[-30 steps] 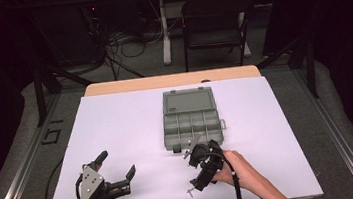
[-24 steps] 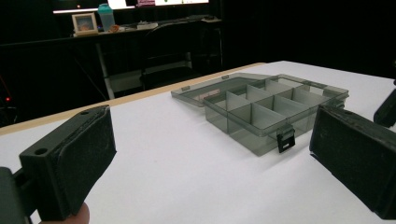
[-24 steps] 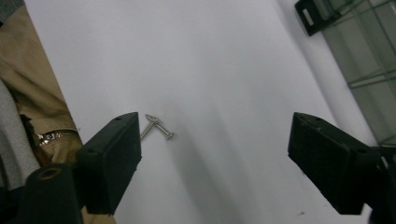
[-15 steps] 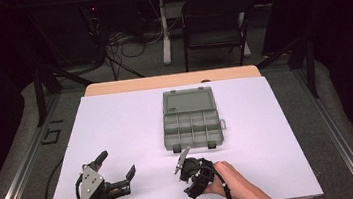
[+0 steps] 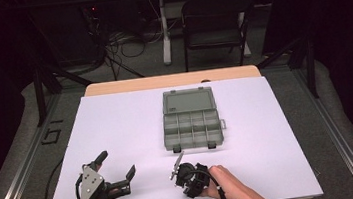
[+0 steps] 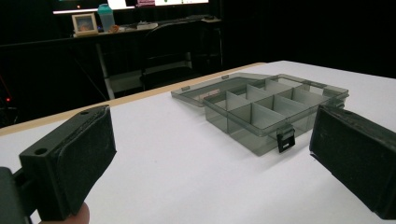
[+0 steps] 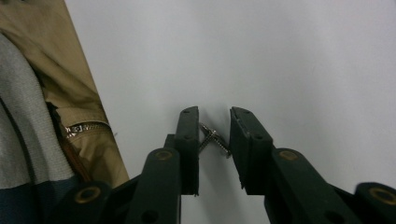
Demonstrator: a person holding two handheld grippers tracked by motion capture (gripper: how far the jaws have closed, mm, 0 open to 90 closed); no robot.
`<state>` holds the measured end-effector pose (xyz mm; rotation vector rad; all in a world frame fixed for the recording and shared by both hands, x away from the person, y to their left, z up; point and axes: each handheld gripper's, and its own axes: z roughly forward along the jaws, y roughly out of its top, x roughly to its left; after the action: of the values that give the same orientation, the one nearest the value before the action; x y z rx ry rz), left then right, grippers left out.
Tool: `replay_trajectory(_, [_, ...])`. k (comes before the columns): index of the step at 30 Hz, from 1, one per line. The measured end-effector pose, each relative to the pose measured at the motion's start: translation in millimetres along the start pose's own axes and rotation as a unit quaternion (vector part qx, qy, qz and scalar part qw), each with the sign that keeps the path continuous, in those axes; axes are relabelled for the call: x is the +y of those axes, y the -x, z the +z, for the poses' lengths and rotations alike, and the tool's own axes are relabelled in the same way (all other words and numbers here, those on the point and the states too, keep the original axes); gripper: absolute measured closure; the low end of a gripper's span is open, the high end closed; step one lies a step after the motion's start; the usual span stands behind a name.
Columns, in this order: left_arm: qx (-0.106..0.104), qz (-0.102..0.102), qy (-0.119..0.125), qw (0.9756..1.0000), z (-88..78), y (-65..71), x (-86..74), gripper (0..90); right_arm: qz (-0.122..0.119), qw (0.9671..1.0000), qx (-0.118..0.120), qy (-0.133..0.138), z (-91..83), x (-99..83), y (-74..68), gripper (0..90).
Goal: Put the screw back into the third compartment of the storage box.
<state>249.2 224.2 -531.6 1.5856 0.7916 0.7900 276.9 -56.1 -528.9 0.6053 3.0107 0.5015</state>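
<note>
Since the earlier frames, the right hand-held gripper (image 5: 180, 172) has drawn back from the organizer box (image 5: 191, 123) toward the near edge of the counter (image 5: 116, 121) and dropped low over it, and its jaws have just been closing. In the right gripper view, the right hand-held gripper (image 7: 214, 135) points down at the white surface with its jaws narrowed around two small screws (image 7: 212, 139) that lie crossed between the pads; whether the pads press on them cannot be told. The left hand-held gripper (image 5: 117, 166) has kept its place at the near left, jaws spread wide apart with nothing between them. Beyond both, near the counter's middle, the grey translucent organizer box stands with its lid laid flat behind it, its divided compartments showing in the left gripper view (image 6: 266, 112). A tan jacket (image 7: 79, 102) fills the left margin of the right gripper view.
</note>
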Motion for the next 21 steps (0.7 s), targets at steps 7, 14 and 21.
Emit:
replay_trajectory(7, [0.0, 0.0, 0.0, 1.0, 0.1, 0.2, 0.0, 0.0, 0.014, 0.9999, 0.002, -0.001, 1.0, -2.7, 5.9, 84.1])
replay_trajectory(14, [0.0, 0.0, 0.0, 1.0, 0.0, 0.2, 0.0, 0.0, 0.019, 0.9998, 0.006, 0.0, -0.2, -3.7, 8.7, 84.4])
replay_trajectory(21, [-0.001, 0.001, -0.001, 1.0, 0.1, 0.1, 0.1, 0.0, 0.02, 0.9998, 0.006, 0.001, -2.4, -5.4, 12.1, 84.7])
